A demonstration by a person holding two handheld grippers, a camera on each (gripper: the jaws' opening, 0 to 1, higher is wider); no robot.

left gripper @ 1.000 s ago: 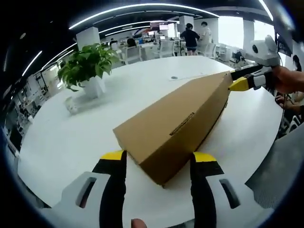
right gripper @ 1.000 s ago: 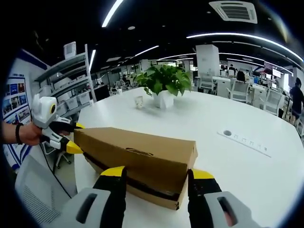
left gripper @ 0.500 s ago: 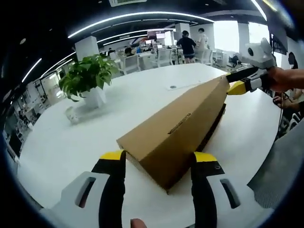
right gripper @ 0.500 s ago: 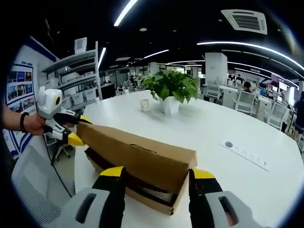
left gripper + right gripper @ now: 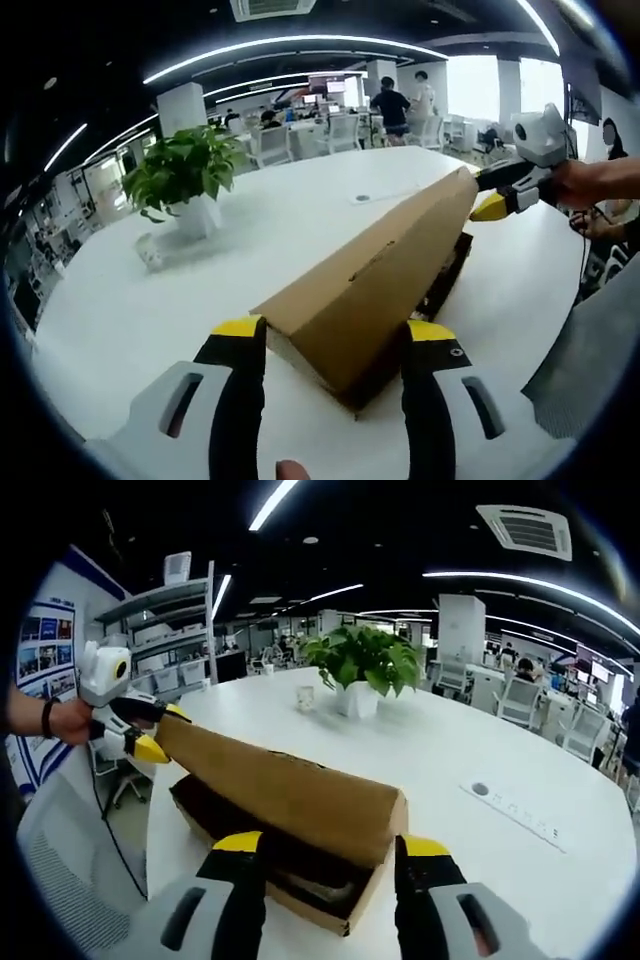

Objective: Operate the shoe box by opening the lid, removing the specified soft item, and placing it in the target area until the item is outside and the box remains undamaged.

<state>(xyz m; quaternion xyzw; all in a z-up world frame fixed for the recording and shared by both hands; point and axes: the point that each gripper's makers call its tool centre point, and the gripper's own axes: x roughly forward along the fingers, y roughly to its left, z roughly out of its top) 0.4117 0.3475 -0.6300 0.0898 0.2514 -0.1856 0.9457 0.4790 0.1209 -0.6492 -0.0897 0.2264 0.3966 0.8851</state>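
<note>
Lying lengthwise on the white round table [image 5: 150, 300], the long brown cardboard shoe box [image 5: 250, 865] has its brown cardboard lid [image 5: 375, 275] raised clear of the base along one side, so a dark gap runs between lid and box. In the right gripper view a dark interior with something pale at the near end shows in that gap; what it is cannot be told.

One end of the lid sits between the black, yellow-tipped jaws of the left gripper [image 5: 335, 330], which stand apart on either side of it, their tips at the lid's edges; whether they press on the cardboard cannot be told. The other end sits likewise between the jaws of the right gripper [image 5: 330, 845], spread to the width of the lid, with grip again not clear. Each gripper appears in the other's view at the far end of the lid, held by a hand [image 5: 70, 725].

Beyond the box on the table stand a leafy green plant in a white pot [image 5: 185, 175] and, near it, a small pale cup [image 5: 150, 253]. A flat grey socket panel [image 5: 515, 800] is set in the tabletop, well apart from the box. Past the table are white chairs, grey shelving and two people standing [image 5: 405, 95].
</note>
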